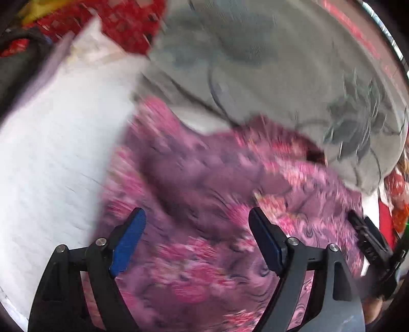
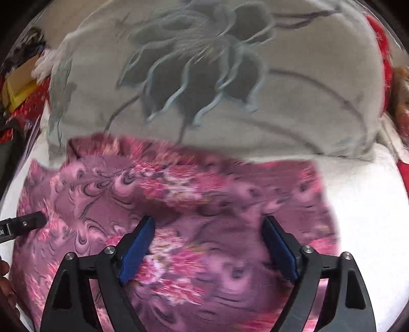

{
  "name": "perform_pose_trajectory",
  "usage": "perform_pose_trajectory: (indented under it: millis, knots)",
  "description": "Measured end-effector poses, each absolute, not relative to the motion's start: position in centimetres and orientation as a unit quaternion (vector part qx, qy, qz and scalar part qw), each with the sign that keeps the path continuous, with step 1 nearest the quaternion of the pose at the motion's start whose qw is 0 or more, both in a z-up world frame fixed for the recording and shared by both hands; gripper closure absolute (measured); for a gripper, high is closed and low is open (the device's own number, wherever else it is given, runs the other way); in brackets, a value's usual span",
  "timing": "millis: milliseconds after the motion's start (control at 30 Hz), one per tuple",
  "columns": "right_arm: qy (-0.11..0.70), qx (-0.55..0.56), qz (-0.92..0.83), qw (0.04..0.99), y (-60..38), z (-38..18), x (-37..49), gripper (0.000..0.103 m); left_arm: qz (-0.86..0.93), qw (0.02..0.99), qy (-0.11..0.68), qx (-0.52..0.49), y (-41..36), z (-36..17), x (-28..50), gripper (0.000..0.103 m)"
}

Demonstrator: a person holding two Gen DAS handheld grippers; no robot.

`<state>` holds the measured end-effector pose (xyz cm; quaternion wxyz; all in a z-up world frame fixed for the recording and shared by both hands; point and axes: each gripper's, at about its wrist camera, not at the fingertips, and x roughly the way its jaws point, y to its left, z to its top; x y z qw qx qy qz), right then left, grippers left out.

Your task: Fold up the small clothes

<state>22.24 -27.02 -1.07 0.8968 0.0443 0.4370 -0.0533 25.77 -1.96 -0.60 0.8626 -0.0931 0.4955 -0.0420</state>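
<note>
The pink floral garment (image 2: 179, 204) lies spread and rumpled on the white bed sheet (image 2: 363, 204), its far edge running up against a grey pillow with a dark flower print (image 2: 204, 76) that takes up the far side of the bed. Both tools hang over the cloth, tilted down at it. The left hand-held gripper (image 1: 196, 224) has its blue pads (image 1: 127, 242) standing wide apart with nothing between them but the fabric lying below, and the right hand-held gripper (image 2: 209, 229) is the same, spread wide and holding nothing; the pictures are smeared by motion, so whether either tip grazes the cloth I cannot tell. From the right wrist view the tip of the left tool shows at the garment's left edge, so the two sit toward opposite sides of it. The cloth looks thin, light and limp: it drapes in soft ridges and folds over itself near the pillow, so I judge it will sag and bunch wherever it is lifted and keep no shape of its own. It seems neither fragile nor heavy, though a smooth print fabric like this may slide through flat pads if only one layer is nipped. The sensible holds, to my eye, are the corners or a hem along the edge nearest the white sheet, one per tool, pinching a small gathered fold so the piece can be pulled taut and laid over evenly. Red patterned bedding (image 1: 133, 23) lies beyond at the bed's far corner.
</note>
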Motion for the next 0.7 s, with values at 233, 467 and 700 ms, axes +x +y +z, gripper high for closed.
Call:
perform_pose_trajectory:
  millis: [233, 467, 700]
  knots:
    - [0.477, 0.108, -0.11, 0.866, -33.1, -3.6, 20.8, 0.005, 0.002, 0.861, 0.509, -0.013, -1.4, -3.5, 25.1, 0.015]
    - [0.406, 0.135, -0.099, 0.898, -33.4, 0.2, 15.9, 0.007, -0.009, 0.87, 0.493, -0.014, -2.0, -1.5, 19.9, 0.015]
    - [0.455, 0.112, -0.083, 0.879, -33.2, -3.5, 12.5, 0.006, -0.002, 0.853, 0.519, -0.051, -1.7, -3.9, 19.4, 0.015]
